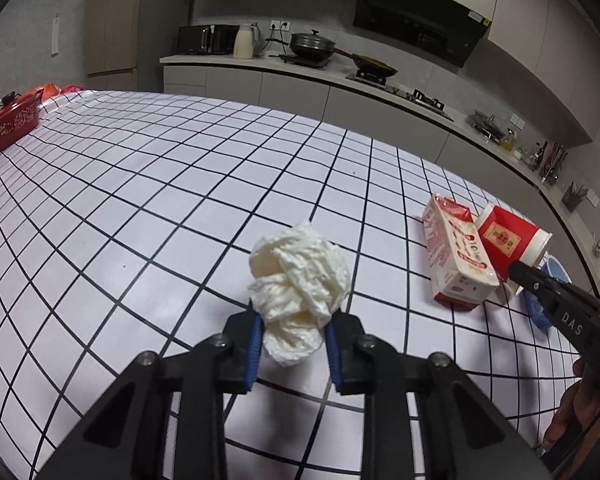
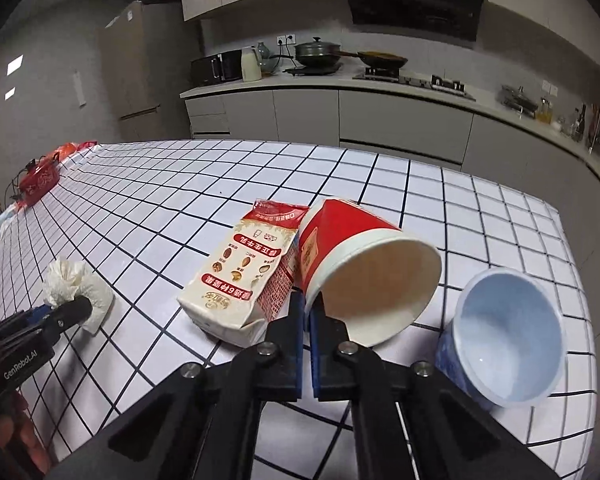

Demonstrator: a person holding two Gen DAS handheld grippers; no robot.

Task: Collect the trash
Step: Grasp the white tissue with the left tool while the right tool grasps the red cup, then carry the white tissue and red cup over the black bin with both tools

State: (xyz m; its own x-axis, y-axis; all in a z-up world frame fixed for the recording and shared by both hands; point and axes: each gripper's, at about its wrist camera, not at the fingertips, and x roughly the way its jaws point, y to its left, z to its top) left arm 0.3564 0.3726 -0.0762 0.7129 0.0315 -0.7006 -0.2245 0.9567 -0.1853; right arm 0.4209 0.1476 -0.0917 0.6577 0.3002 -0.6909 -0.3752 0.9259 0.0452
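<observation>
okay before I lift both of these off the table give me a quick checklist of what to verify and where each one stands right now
1. Left hand-held gripper closed on the crumpled tissue: ok, both blue pads press into it.
2. Right hand-held gripper closed on the rim of the red paper cup: ok, the rim sits pinched between the pads.
3. Red paper cup empty: ok, its inside looks bare.
4. Milk carton free of the cup: cannot tell, they lie side by side and may touch.
5. Blue cup clear of the lift: ok, it lies apart to the right.
6. Trash bin within reach: cannot tell, none in view.
</observation>
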